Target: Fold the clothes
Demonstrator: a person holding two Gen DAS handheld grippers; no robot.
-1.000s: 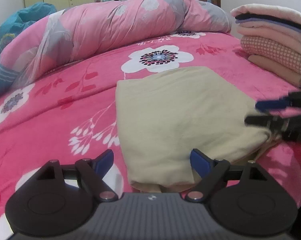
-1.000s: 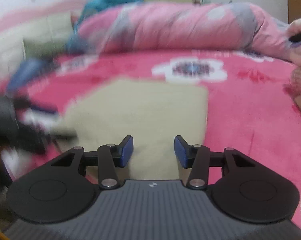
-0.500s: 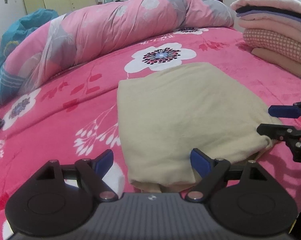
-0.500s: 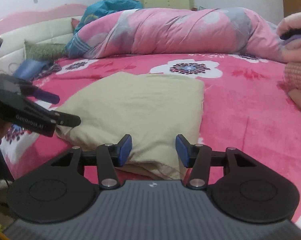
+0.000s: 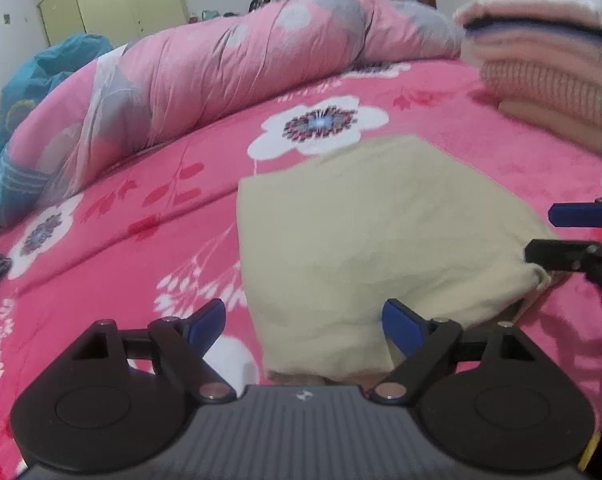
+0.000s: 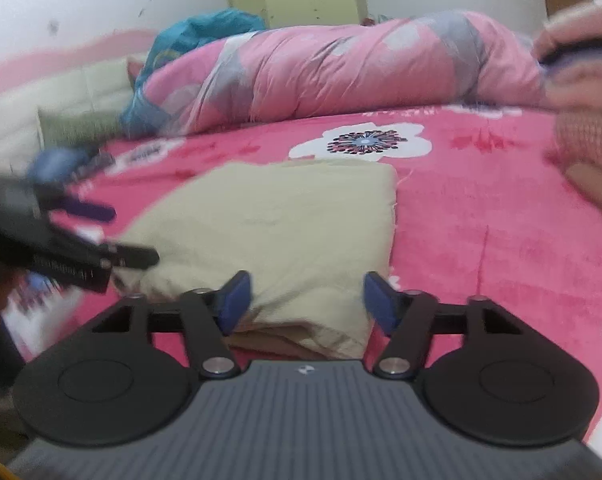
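Note:
A folded beige garment lies flat on the pink flowered bedspread. My left gripper stands open just before the garment's near left corner, which lies between its blue pads without touching them. My right gripper hovers at the garment's near right corner, its jaws opening, the cloth edge between them and not pressed. Each gripper shows in the other's view: the right gripper at the garment's right edge, the left gripper at its left edge.
A stack of folded clothes sits at the right of the bed. A rolled pink and grey duvet lies across the far side, with a teal bundle at its left end. Yellow wardrobes stand behind.
My right gripper's jaws have spread wider and it has drawn back toward the garment's near right corner. The left gripper has stayed put, still open.

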